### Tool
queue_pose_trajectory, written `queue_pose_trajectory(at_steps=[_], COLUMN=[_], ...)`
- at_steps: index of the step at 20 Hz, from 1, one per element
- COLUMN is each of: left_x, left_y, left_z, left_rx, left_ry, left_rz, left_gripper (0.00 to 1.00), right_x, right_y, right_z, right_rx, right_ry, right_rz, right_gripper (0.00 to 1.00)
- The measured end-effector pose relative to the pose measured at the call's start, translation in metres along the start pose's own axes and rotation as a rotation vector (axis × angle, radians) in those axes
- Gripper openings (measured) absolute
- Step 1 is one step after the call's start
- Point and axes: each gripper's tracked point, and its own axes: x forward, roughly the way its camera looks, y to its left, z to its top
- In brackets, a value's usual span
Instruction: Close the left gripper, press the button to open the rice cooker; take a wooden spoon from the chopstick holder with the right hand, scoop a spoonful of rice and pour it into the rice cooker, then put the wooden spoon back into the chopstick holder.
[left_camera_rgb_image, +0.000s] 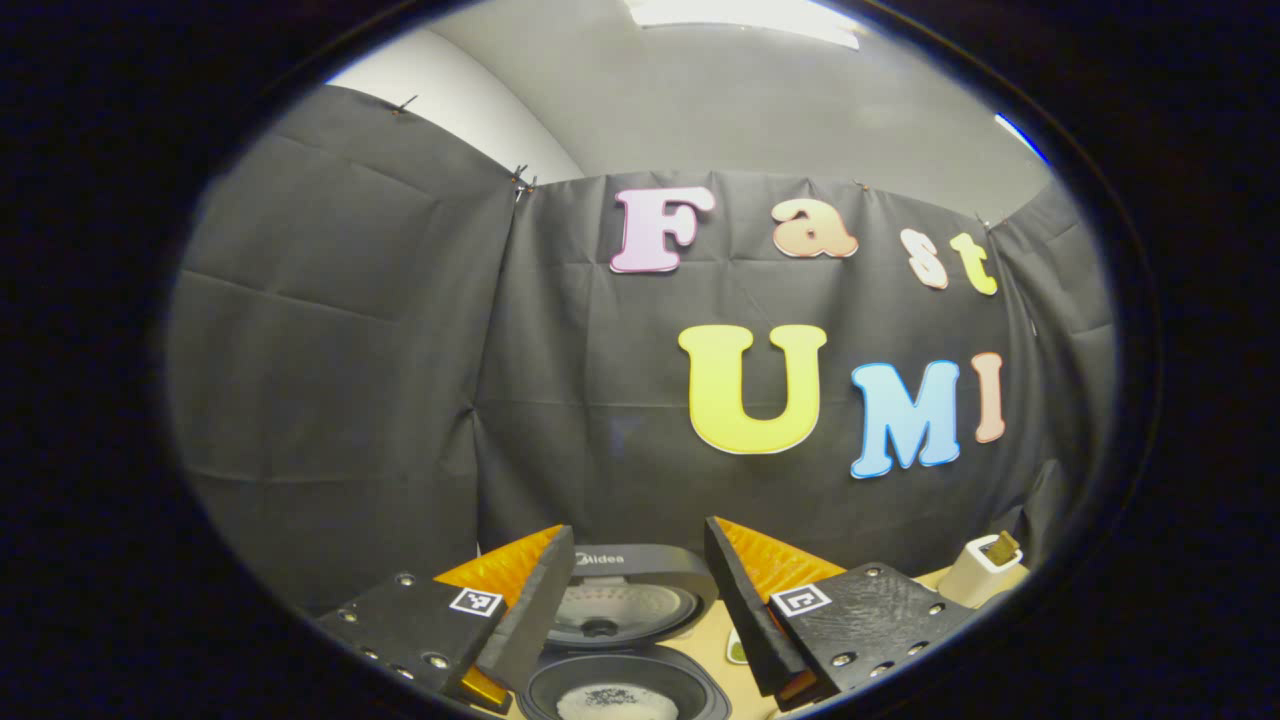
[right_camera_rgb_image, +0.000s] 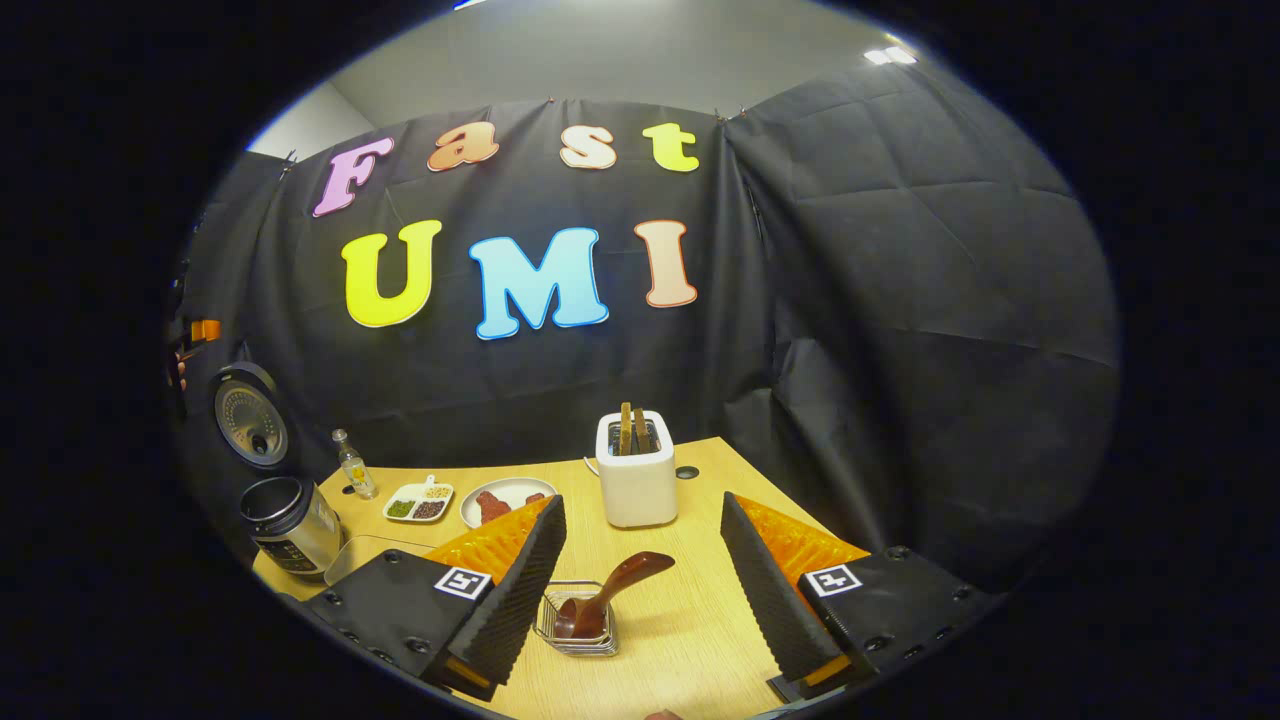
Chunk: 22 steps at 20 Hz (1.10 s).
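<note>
Rice cooker (left_camera_rgb_image: 625, 640) lid up – left gripper (left_camera_rgb_image: 640, 610) fingers apart above it; right gripper (right_camera_rgb_image: 640, 590) fingers apart, wooden spoon (right_camera_rgb_image: 610, 590) between, untouched.

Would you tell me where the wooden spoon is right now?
In the right gripper view, the wooden spoon leans in a small clear container on the table, between the open right gripper fingers, in front of the white holder.

In the right gripper view, a wooden spoon (right_camera_rgb_image: 610, 588) leans in a small clear container (right_camera_rgb_image: 578, 628) on the table (right_camera_rgb_image: 690, 620); behind it stands the chopstick holder (right_camera_rgb_image: 636, 482); to the left of that lie a plate (right_camera_rgb_image: 505, 497), then a divided dish (right_camera_rgb_image: 419, 501), then a small bottle (right_camera_rgb_image: 354, 466); at the far left stands the rice cooker (right_camera_rgb_image: 285, 520), its lid (right_camera_rgb_image: 250, 418) raised behind it.
</note>
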Motion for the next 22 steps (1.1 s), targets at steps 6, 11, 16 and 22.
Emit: queue_pose_trajectory(at_steps=[6,11,16,22], left_x=[0.078,0.102,0.095,0.062], left_y=[0.027,0.042,0.038,0.029], left_z=[-0.03,-0.065,-0.076,-0.08], left_rx=[-0.008,-0.024,0.02,0.047], left_ry=[0.074,0.138,0.145,0.123], left_rz=[0.054,0.098,0.1,0.099], left_gripper=[0.8,0.82,0.84,0.86], right_x=[-0.001,0.002,0.005,0.01], right_y=[0.009,0.021,0.035,0.049], right_z=[-0.01,-0.018,-0.019,-0.018], right_rx=[-0.03,-0.043,-0.06,-0.064], right_ry=[0.027,0.047,0.05,0.04], right_rz=[-0.017,-0.005,0.035,0.101], right_gripper=[0.98,0.98,0.98,0.98])
